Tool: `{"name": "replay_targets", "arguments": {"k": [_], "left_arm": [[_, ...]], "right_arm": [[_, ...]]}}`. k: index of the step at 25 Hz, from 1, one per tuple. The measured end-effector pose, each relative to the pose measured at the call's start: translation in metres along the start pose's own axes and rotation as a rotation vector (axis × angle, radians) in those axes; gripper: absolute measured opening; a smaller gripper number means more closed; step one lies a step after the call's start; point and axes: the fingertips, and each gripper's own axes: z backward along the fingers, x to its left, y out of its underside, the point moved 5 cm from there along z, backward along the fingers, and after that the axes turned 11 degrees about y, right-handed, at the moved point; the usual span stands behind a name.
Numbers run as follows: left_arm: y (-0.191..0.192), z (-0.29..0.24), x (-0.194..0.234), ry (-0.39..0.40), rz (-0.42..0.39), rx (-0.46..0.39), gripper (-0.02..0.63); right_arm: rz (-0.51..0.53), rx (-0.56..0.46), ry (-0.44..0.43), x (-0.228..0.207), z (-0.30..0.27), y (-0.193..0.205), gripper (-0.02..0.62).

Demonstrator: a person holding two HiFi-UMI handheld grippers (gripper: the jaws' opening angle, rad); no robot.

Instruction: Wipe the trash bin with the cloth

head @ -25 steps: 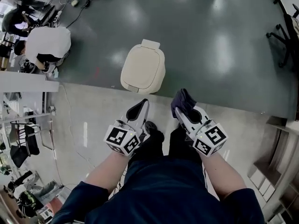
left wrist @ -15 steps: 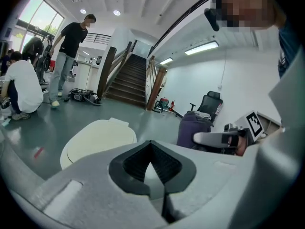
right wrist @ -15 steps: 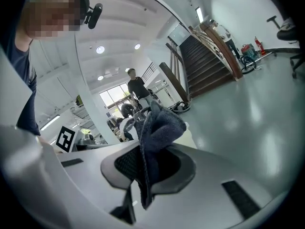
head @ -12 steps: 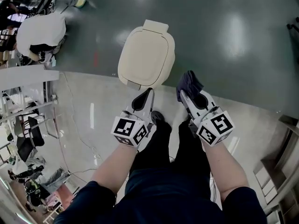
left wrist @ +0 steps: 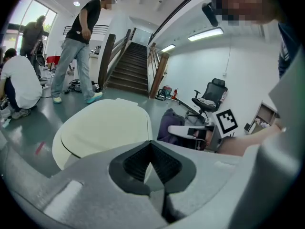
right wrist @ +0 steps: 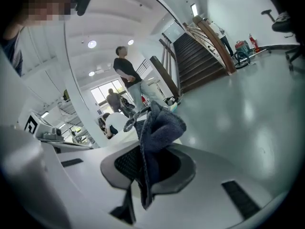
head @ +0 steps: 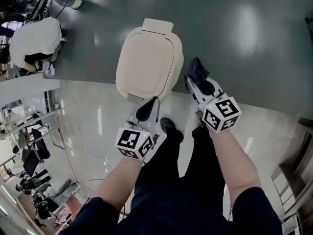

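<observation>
A cream trash bin (head: 149,62) with its lid shut stands on the dark green floor, just ahead of me. My left gripper (head: 151,102) is shut and empty, its tip at the bin's near edge. In the left gripper view the lid (left wrist: 102,128) fills the space just beyond the closed left gripper (left wrist: 152,149). My right gripper (head: 193,82) is shut on a dark blue cloth (head: 195,70), which hangs beside the lid's right edge. The right gripper view shows the cloth (right wrist: 159,125) bunched up and sticking out of the right gripper (right wrist: 143,171).
A crouching person in a white shirt (head: 36,40) is at the far left. Another person (left wrist: 78,46) stands near a staircase (left wrist: 128,70). An office chair (left wrist: 209,94) is further off. Shelving (head: 24,131) lines the left side. My own legs (head: 181,155) are below the grippers.
The bin has come closer and looks larger. Both grippers have moved forward to it; the right one now holds the cloth beside the lid's right edge.
</observation>
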Motion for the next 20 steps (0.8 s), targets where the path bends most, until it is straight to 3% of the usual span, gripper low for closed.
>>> {"name": "replay_targets", "arguments": {"k": [6,20], "left_arm": [[0.004,-0.015,-0.01,0.021,0.014,0.05,0.003],[0.003,-0.015,-0.01,0.062,0.063,0.027,0.003]], "right_arm": [[0.005,0.015,0.01,-0.024,-0.032,0.002,0.061],[0.011,0.089,0.05,-0.07,-0.111,0.046,0.061]]}}
